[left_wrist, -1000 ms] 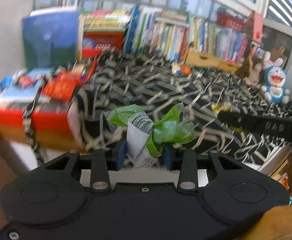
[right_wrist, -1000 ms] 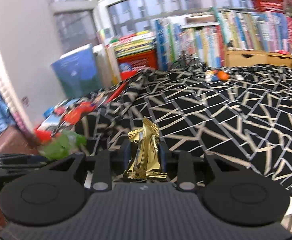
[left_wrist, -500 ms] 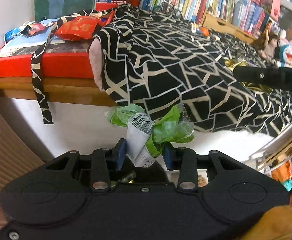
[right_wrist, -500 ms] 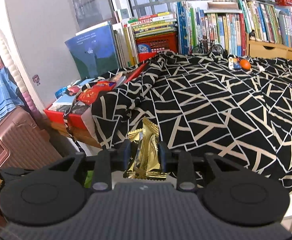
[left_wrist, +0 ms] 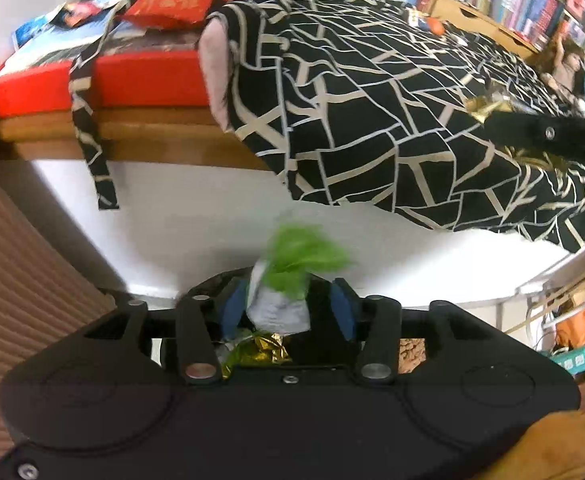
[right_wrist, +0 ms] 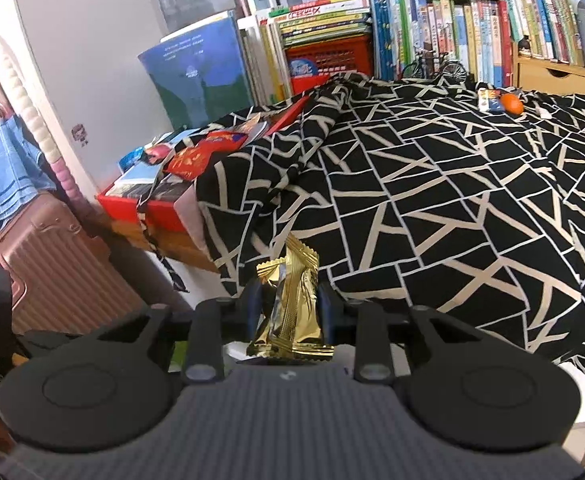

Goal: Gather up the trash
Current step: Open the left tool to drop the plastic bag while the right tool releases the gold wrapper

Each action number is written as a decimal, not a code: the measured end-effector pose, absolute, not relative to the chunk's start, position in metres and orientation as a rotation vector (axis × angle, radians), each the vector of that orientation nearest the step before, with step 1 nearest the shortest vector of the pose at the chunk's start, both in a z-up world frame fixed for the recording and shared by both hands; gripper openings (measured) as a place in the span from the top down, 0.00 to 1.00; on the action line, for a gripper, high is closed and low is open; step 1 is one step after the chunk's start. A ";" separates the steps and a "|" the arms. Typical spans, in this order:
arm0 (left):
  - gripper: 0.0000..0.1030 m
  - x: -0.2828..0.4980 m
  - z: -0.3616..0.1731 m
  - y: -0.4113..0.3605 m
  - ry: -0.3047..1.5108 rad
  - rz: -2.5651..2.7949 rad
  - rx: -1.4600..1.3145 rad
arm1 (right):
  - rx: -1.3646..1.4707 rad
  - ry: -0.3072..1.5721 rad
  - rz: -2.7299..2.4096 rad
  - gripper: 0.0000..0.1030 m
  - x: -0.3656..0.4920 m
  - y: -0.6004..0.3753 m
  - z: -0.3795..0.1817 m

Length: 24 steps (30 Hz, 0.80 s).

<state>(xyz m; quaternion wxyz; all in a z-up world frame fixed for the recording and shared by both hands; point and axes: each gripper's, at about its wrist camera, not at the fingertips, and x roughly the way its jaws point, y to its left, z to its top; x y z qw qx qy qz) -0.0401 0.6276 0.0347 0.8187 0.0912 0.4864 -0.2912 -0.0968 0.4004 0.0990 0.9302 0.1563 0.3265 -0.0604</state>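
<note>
1. Left wrist view: the left gripper (left_wrist: 288,304) points steeply down beside the bed. Its jaws are opening, and the crumpled green-and-white plastic wrapper (left_wrist: 288,284), blurred, sits between the blue pads (left_wrist: 342,312) with a gap showing on the right side.
2. Below that wrapper lies crinkled gold and yellow-green foil trash (left_wrist: 260,354); what holds it cannot be made out.
3. A black quilt with cream geometric lines (left_wrist: 372,92) hangs over the bed edge, next to a flat red box (left_wrist: 104,84).
4. Right wrist view: the right gripper (right_wrist: 288,312) has its jaws narrowly set and clamped on an upright gold foil snack wrapper (right_wrist: 290,312), held in front of the quilt's hanging edge.
5. A pink ribbed suitcase (right_wrist: 52,264) stands at left, and rows of books (right_wrist: 452,32) line the window behind.
</note>
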 end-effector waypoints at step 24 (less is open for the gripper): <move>0.50 -0.054 0.065 0.691 0.924 -0.424 0.068 | 0.131 0.786 0.065 0.06 -0.062 0.466 0.038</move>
